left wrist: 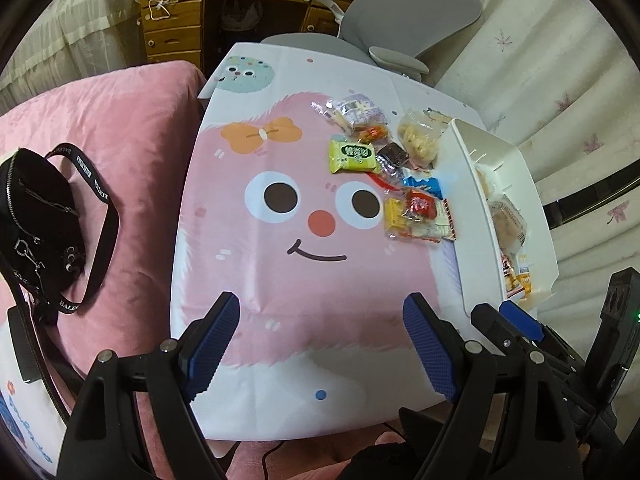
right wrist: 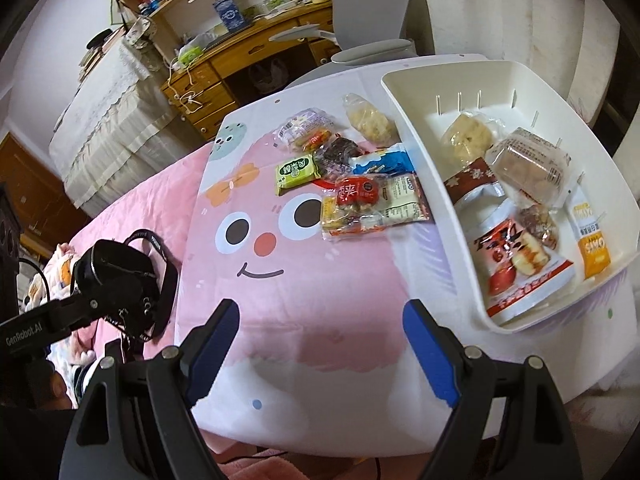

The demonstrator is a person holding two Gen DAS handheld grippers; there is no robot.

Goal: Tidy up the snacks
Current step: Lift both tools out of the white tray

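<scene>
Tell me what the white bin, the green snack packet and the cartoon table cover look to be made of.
White bin: likely rigid plastic, smooth with a slight sheen, moulded rim and slots in its wall.
Green snack packet: seemingly thin glossy film, with crimped ends.
Cartoon table cover: a thin printed sheet, matte, with fold creases; plastic or cloth, I cannot tell.

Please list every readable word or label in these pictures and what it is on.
"GenRobot.AI": left hand-held gripper.
"BALE…": black bag strap, cut off.
"OMO": orange packet in the white bin.
Green packet, other wrappers: too blurred to read.
</scene>
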